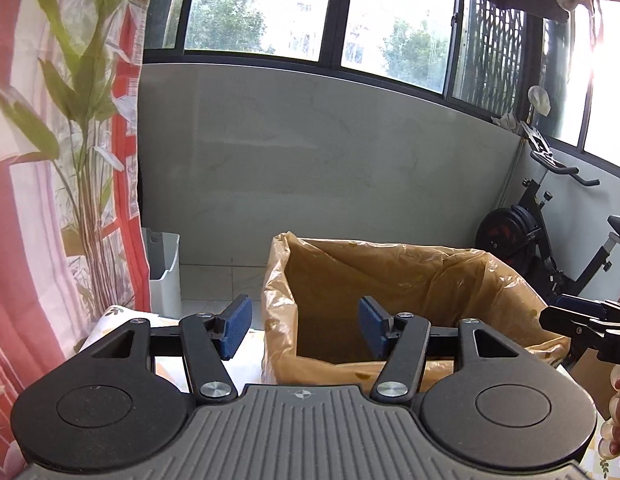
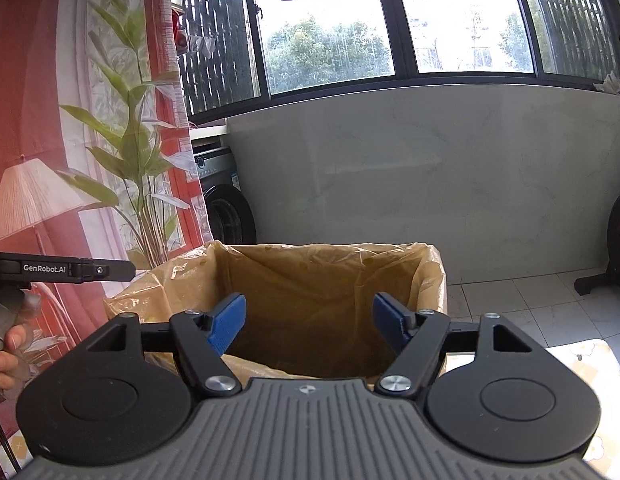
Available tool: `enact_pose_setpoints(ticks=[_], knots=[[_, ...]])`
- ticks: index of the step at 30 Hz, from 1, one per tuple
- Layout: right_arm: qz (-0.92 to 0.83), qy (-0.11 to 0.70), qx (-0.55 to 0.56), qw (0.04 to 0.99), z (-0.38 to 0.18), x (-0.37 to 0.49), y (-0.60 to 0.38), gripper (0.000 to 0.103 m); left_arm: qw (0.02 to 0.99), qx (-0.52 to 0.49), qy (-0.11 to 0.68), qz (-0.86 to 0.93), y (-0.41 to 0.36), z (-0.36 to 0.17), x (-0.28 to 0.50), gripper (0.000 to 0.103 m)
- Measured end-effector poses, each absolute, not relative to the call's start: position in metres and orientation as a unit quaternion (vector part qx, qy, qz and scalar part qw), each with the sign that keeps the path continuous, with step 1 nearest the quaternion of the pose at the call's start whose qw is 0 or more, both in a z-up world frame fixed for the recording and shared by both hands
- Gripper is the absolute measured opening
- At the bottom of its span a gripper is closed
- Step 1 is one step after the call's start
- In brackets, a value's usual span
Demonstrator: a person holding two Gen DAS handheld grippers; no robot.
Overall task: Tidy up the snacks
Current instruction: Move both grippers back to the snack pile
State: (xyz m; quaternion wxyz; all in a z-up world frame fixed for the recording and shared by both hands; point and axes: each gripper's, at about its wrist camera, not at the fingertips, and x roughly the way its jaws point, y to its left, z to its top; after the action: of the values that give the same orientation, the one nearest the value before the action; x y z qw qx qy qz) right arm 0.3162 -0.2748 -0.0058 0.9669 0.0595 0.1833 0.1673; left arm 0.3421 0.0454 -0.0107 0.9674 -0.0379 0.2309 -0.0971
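A box lined with a tan plastic bag [image 1: 390, 280] stands open just ahead of both grippers; it also shows in the right wrist view [image 2: 310, 280]. I cannot see its bottom or any snacks. My left gripper [image 1: 303, 326] is open and empty, held at the bag's near left rim. My right gripper [image 2: 309, 326] is open and empty, centred over the bag's near rim. The right gripper's side shows at the right edge of the left wrist view [image 1: 582, 320], and the left gripper's side at the left edge of the right wrist view [image 2: 69, 271].
A flower-patterned tablecloth [image 2: 590, 364] covers the surface under the grippers. A red and white curtain [image 1: 49, 200] hangs at the left. A white bin [image 1: 165, 272], a washing machine [image 2: 225, 208] and an exercise bike [image 1: 550, 240] stand on the tiled floor by the grey wall.
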Motion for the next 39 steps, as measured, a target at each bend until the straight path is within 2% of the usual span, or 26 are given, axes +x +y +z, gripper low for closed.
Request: enact_pose_setpoints(ticks=[12, 21, 32, 39], knots=[[0.188, 0.196, 0.085, 0.959, -0.040, 0.252, -0.275, 0.073, 0.957, -0.074, 0.262, -0.099, 0.072, -0.041, 0.278, 0.062], [0.150, 0.264, 0.102, 0.947, -0.083, 0.233, -0.281, 0.073, 0.931, -0.132, 0.323, -0.103, 0.060, -0.092, 0.264, 0.062], [0.123, 0.363, 0.114, 0.916, -0.136, 0.223, -0.278, 0.073, 0.922, -0.123, 0.355, -0.095, 0.054, -0.119, 0.244, 0.062], [0.110, 0.373, 0.130, 0.912, -0.142, 0.215, -0.282, 0.080, 0.922, -0.107, 0.365, -0.078, 0.056, -0.130, 0.227, 0.062]])
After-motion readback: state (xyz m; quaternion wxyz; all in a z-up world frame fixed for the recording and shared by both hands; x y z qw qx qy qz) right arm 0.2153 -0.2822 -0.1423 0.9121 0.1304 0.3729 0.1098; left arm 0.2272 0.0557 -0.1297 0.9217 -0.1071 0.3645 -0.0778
